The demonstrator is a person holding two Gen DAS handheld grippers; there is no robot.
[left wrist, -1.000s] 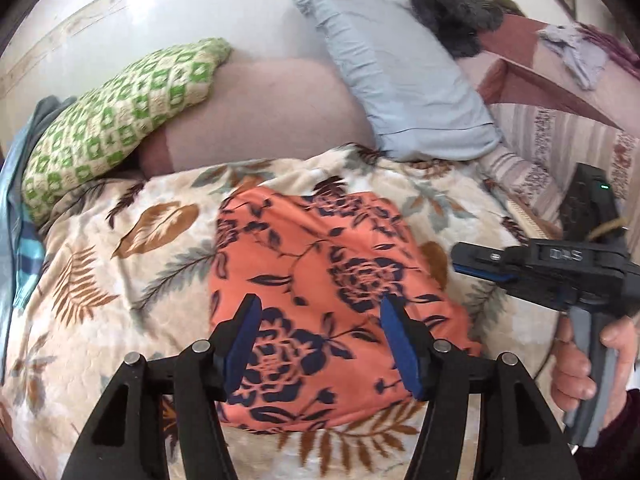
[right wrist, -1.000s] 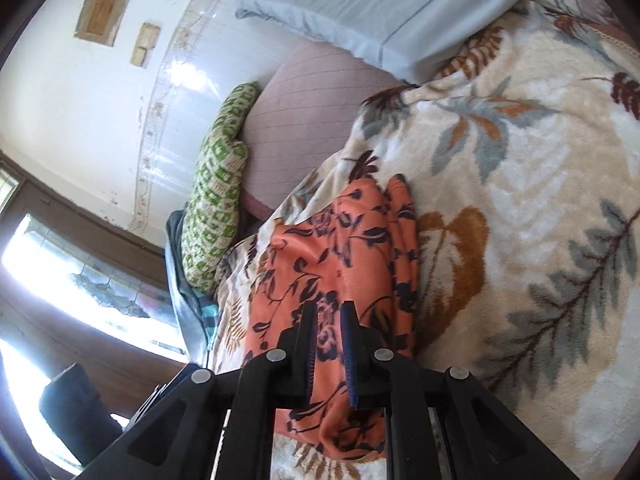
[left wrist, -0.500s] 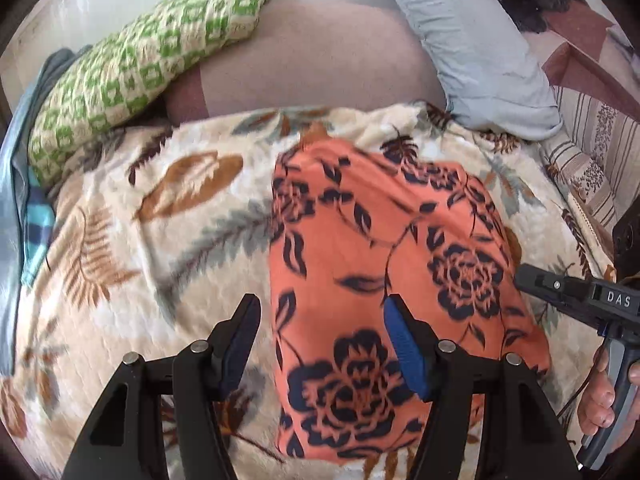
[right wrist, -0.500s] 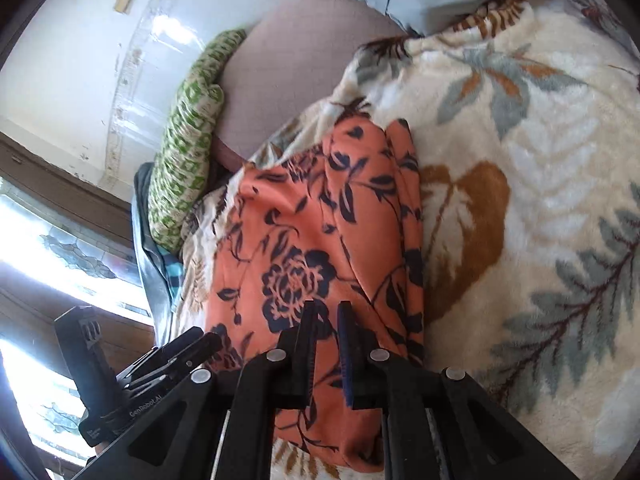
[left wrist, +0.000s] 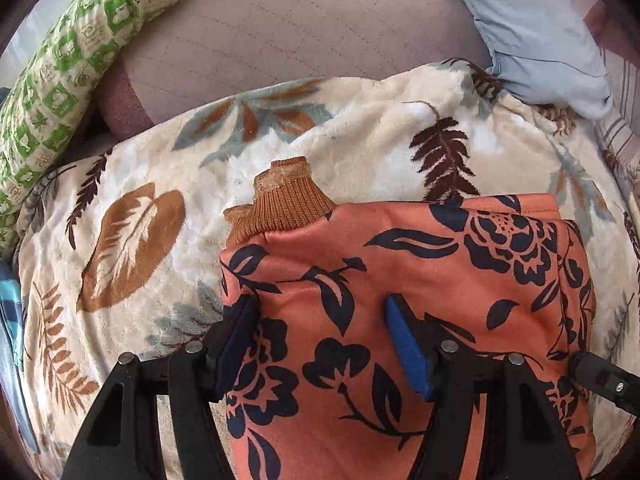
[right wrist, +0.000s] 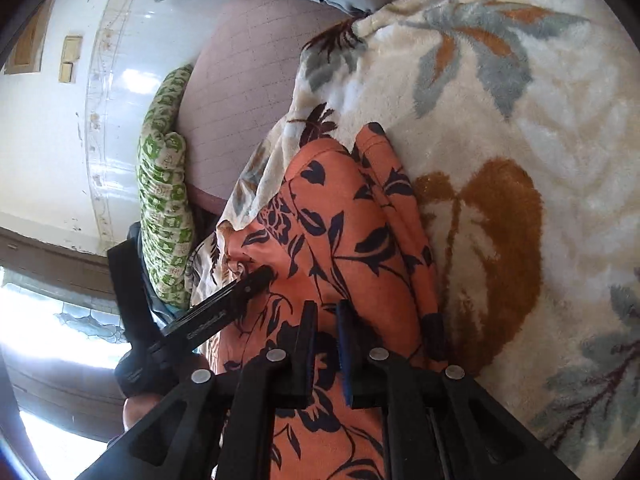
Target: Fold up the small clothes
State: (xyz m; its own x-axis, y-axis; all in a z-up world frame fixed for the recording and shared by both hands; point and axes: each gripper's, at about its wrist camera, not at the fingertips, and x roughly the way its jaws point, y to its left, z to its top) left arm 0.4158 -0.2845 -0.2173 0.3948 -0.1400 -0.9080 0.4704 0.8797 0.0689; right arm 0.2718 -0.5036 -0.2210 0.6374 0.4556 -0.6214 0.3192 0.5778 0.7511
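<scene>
Left gripper [left wrist: 320, 340]: jaws wide, poised over orange floral garment [left wrist: 420, 288], holding nothing. Right gripper [right wrist: 325, 344]: jaws narrow, pinching a fold of the garment. Garment lies folded on leaf-print blanket [left wrist: 160, 184], brown ribbed cuff [left wrist: 280, 204] showing. Green pillow [left wrist: 68, 68] beyond.

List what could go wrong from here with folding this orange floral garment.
1. The right gripper looks nearly shut on the orange floral garment; a thin pinch may slip and undo the fold.
2. The left gripper is open above the cloth and could drag the plush blanket too.
3. The brown ribbed cuff pokes out, leaving the fold untidy.
</scene>
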